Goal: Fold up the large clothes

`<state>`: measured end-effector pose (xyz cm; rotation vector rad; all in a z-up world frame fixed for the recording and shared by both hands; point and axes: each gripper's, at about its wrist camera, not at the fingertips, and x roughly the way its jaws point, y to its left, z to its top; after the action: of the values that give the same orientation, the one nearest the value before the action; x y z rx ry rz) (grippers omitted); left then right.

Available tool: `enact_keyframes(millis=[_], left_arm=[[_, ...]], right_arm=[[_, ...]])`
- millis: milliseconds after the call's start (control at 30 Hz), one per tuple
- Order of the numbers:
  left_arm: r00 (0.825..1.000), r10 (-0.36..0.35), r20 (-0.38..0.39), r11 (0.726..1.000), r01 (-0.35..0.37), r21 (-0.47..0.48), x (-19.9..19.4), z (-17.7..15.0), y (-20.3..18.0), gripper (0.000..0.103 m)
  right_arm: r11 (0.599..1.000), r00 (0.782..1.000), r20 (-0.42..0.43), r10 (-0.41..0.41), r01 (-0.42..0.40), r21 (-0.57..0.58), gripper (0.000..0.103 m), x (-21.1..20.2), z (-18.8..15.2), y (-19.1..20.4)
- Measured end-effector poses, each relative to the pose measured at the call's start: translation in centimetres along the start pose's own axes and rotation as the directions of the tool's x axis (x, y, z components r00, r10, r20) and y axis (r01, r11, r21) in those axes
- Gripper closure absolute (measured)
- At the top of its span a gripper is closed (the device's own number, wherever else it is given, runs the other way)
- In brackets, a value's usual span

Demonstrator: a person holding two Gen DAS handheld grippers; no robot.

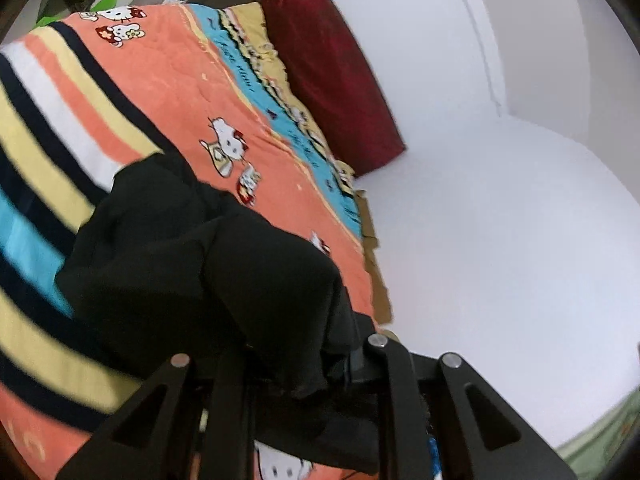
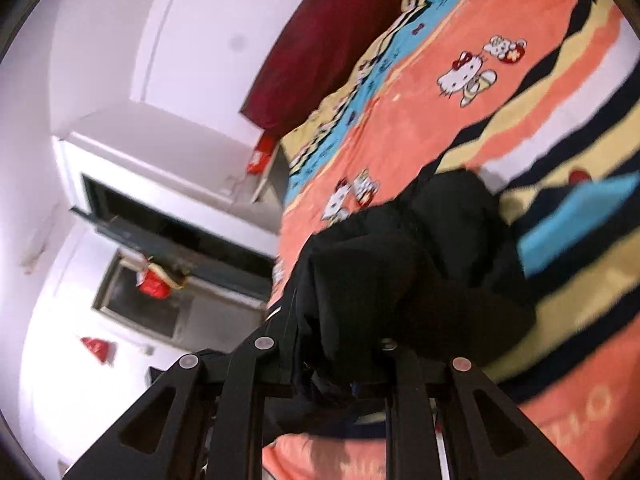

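Note:
A large black garment [image 1: 192, 264] hangs bunched over an orange cartoon-cat bedspread [image 1: 168, 92]. In the left wrist view my left gripper [image 1: 316, 372] is shut on a fold of the black cloth, which drapes over and hides the fingertips. The right wrist view has the same black garment [image 2: 420, 280] lifted above the bedspread [image 2: 460, 128], and my right gripper [image 2: 332, 372] is shut on another part of it. Its fingertips are buried in the cloth too. Both views are tilted and blurred.
A dark red pillow [image 1: 332, 76] lies along the bed's head against a white wall [image 1: 500, 240]. In the right wrist view, a white cabinet [image 2: 152, 160] and a dark window frame [image 2: 180, 248] with red ornaments [image 2: 154, 284] stand beside the bed.

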<state>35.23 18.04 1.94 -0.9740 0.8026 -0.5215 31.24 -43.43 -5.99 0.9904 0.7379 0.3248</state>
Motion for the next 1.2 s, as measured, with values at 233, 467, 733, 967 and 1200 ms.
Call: enact_keyframes(millis=[233,467,733,967,1200], left_arm=[[0.982,0.188,-0.023,0.982,-0.188,-0.004,12.0,7.6,2.8,0.086],[0.937,0.341,-0.074,0.939,-0.335,0.083,22.2,10.3,7.8,0.083],[0.959,0.273,-0.081,0.962,-0.271,0.032,23.6,11.1,10.5,0.08],[0.994,0.049,0.096,0.998,-0.045,-0.043,15.3,14.0,8.6,0.06],[0.954,0.272,0.127,0.9,-0.299,0.317,12.2,10.4,-0.2,0.06]], right_arm=[[0.981,0.982,0.028,-0.186,0.183,0.063,0.083,9.5,7.0,-2.0],[0.938,0.938,0.026,-0.346,0.345,0.02,0.079,18.9,10.5,-6.1],[0.943,0.942,0.051,-0.333,0.333,0.005,0.064,21.9,11.1,-8.0],[0.917,0.917,0.08,-0.39,0.394,-0.056,0.031,18.7,11.4,-6.9],[0.894,0.923,0.221,-0.316,0.368,-0.255,0.031,13.8,8.7,0.5]])
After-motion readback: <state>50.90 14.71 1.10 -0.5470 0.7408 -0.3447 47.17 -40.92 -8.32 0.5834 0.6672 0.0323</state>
